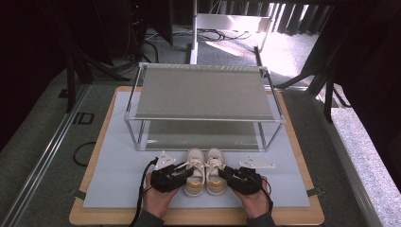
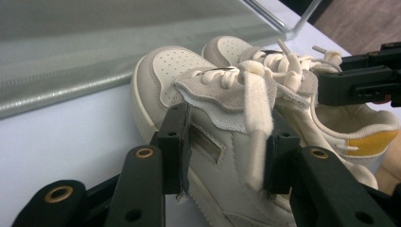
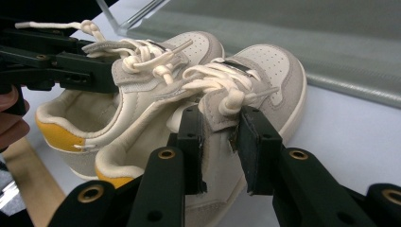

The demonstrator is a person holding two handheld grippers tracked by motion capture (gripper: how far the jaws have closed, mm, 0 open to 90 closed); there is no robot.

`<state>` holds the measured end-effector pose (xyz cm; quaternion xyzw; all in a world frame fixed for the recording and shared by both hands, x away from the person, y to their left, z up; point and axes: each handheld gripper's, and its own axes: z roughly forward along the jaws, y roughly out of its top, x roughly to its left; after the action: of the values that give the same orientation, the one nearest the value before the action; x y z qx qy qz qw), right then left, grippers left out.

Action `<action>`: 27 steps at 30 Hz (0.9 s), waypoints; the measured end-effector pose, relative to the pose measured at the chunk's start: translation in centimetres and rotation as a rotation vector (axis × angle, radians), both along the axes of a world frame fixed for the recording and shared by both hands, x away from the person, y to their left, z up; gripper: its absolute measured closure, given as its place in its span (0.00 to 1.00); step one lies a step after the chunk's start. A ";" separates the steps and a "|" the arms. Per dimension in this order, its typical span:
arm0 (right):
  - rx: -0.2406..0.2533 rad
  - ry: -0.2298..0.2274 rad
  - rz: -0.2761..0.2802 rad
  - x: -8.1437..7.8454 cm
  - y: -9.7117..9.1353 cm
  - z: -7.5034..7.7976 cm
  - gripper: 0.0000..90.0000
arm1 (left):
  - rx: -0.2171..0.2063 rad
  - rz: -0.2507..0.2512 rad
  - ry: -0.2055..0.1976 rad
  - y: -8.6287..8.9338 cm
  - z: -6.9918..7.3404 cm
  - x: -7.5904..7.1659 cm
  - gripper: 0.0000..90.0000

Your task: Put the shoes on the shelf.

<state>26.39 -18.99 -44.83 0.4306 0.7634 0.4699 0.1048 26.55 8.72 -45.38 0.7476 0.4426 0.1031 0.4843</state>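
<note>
I read the rack (image 1: 203,97) in the upper middle of the high view as the destination: it is one metal frame with two grey shelves, both bare, standing at the far end of the one pale mat (image 1: 118,175) that covers the one wooden table (image 1: 94,215). Just in front of it, in the lower middle of that frame, the two shoes sit side by side and touching, toes toward the rack, which I judge lines them up to be lifted straight onto a shelf. I have the left shoe (image 2: 198,123) taken by my left gripper (image 2: 227,146): its jaws straddle the lace area, one pad against the outer side wall, the other by the hanging lace, clamped on the upper. My right gripper (image 3: 220,142) pinches the tongue and laces of the right shoe (image 3: 265,75), jaws squeezed tight on it. One gripper per shoe lets me carry the pair together, I think. Each shoe has one yellow heel patch (image 3: 56,135). Two small grey plates (image 1: 257,163) lie at the grippers, one each.
</note>
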 end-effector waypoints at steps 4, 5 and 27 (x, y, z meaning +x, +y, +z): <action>0.003 -0.011 -0.012 0.5 0.0 0.1 0.80 | -0.011 0.012 -0.010 -0.2 0.1 0.7 0.66; 0.001 -0.014 -0.014 0.7 0.0 0.2 0.80 | -0.011 0.012 -0.010 -0.2 0.1 0.7 0.66; 0.040 -0.080 -0.051 4.4 -0.1 0.3 0.80 | -0.015 0.067 -0.067 -1.1 0.6 4.5 0.66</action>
<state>30.75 -19.06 -44.51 0.4328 0.7380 0.4989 0.1384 31.02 7.61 -44.80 0.7250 0.4515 0.1410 0.5007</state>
